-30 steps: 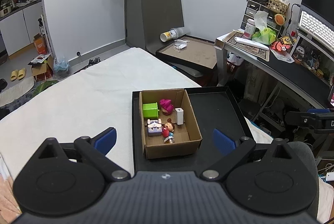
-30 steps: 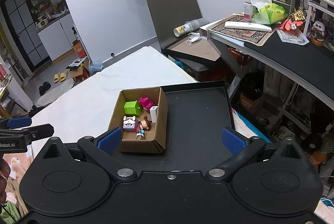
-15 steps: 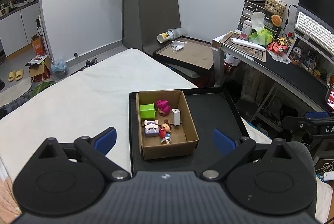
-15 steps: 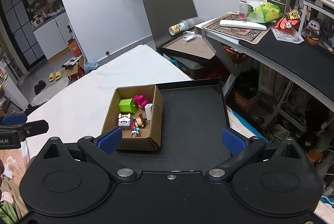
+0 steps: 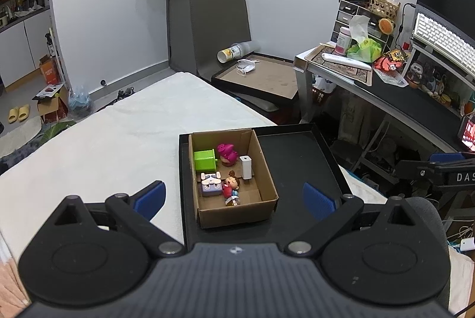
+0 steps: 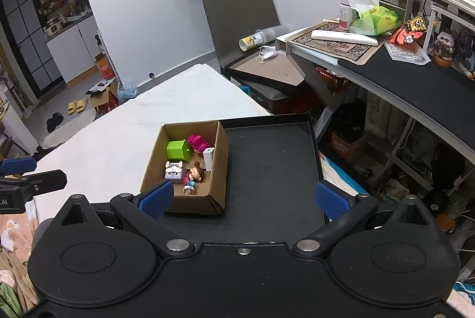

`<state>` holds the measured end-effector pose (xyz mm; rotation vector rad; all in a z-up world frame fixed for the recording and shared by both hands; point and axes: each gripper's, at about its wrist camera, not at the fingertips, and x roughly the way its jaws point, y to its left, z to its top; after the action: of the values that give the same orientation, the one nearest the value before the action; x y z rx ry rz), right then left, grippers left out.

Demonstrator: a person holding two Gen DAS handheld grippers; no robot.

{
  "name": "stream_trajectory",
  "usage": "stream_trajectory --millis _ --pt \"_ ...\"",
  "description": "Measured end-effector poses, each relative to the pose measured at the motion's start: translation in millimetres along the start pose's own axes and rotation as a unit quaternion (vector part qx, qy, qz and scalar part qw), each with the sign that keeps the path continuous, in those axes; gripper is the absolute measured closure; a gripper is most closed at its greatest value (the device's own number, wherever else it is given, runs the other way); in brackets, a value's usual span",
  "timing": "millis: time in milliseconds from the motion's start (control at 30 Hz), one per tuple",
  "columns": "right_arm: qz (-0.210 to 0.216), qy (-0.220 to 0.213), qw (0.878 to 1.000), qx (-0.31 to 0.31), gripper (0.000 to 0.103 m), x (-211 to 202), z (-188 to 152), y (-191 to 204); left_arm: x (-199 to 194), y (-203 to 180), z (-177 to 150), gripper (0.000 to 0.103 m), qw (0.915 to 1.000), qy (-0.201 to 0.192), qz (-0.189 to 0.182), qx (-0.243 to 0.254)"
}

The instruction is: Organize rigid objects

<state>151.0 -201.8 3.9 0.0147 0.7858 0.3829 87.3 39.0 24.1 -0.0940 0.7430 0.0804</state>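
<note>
white bed surface is filling the left half of the left wrist view, running off toward 10 o'clock. black tray is sitting at its edge, at 12 o'clock from the left gripper. cardboard box is occupying the tray's left part, touching the tray floor; the tray's right part is showing only bare black floor.

left gripper is hovering short of the box, jaws spread wide, blue fingertips holding nothing. right gripper is likewise gaping wide with nothing between its blue fingertips; its left pad is overlapping the box's near corner in view, contact not clear.

inside the box, from the right wrist view: green cube is sitting at the far left, pink toy just beside it at 2 o'clock, white upright block standing against the right wall, purple-and-white toy lying near the left wall, small doll figure lying just beside it toward the near end.
</note>
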Motion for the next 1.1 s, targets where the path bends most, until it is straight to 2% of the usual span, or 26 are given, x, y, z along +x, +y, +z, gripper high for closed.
stream_trajectory --millis 767,1100 --pt "0.003 -0.004 1.000 -0.009 0.000 -1.2 0.9 1.9 -0.1 2.8 -4.6 0.005 1.0000 0.003 -0.001 0.003" --pt "0.025 -0.009 1.000 -0.013 0.000 -5.3 1.0 4.8 -2.7 1.4 -5.6 0.005 1.0000 -0.001 0.000 0.005"
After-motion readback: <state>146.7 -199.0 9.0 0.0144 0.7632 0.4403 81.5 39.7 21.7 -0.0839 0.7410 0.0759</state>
